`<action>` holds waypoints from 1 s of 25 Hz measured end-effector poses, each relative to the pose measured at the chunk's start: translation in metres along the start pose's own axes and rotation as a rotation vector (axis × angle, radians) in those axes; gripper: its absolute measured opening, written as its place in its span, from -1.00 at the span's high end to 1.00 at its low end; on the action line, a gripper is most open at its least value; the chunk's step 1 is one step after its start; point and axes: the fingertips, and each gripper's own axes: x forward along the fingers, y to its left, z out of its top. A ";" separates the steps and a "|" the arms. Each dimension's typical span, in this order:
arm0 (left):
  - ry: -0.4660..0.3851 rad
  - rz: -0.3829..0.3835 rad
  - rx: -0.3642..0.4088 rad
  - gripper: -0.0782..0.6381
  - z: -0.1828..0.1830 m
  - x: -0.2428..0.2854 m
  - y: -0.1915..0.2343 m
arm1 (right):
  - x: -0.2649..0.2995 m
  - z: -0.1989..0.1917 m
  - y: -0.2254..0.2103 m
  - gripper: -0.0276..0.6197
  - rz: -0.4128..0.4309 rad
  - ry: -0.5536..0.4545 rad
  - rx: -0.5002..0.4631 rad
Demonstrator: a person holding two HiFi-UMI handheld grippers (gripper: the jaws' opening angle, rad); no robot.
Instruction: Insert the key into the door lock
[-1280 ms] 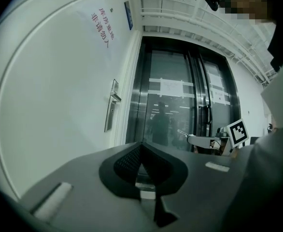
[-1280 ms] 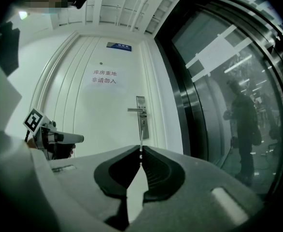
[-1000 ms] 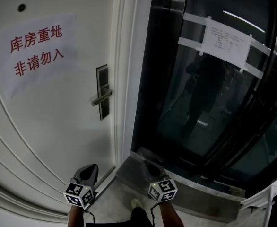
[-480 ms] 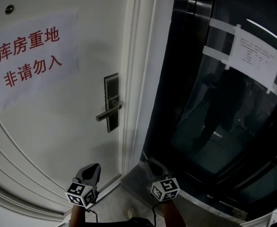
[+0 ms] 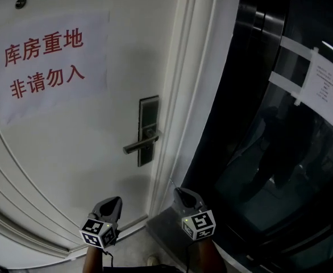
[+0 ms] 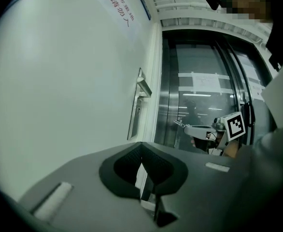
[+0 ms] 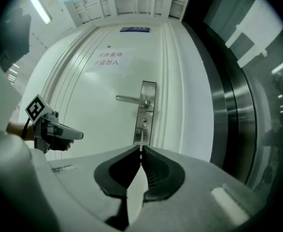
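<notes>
A dark lock plate (image 5: pixel 148 128) with a lever handle (image 5: pixel 140 146) sits near the right edge of a white door (image 5: pixel 70 152). In the right gripper view the keyhole (image 7: pixel 144 123) shows below the handle (image 7: pixel 131 99). My right gripper (image 7: pixel 140 150) is shut on a thin key (image 7: pixel 140 141), whose blade points at the plate from some distance. In the head view the right gripper (image 5: pixel 178 193) hangs below and right of the lock. My left gripper (image 5: pixel 115 201) is lower left of the lock, shut, with nothing showing between its jaws (image 6: pixel 142 147).
A paper sign with red characters (image 5: pixel 44 61) is taped on the door. Right of the white door frame (image 5: pixel 180 95) stand dark glass panels (image 5: pixel 280 152) with a taped notice (image 5: pixel 328 87). The floor shows at the bottom, near the door's foot.
The lock plate has slid right and down in the head view and looks larger. Both grippers have moved closer to the door, the right one rising slightly.
</notes>
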 end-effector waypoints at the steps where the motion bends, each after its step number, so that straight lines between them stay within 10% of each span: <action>1: -0.002 0.013 0.002 0.78 -0.001 0.001 0.002 | 0.005 0.002 0.000 0.88 0.012 0.002 -0.029; 25: -0.028 0.175 -0.010 0.78 -0.004 0.006 0.026 | 0.102 0.051 -0.004 0.88 -0.036 0.022 -0.901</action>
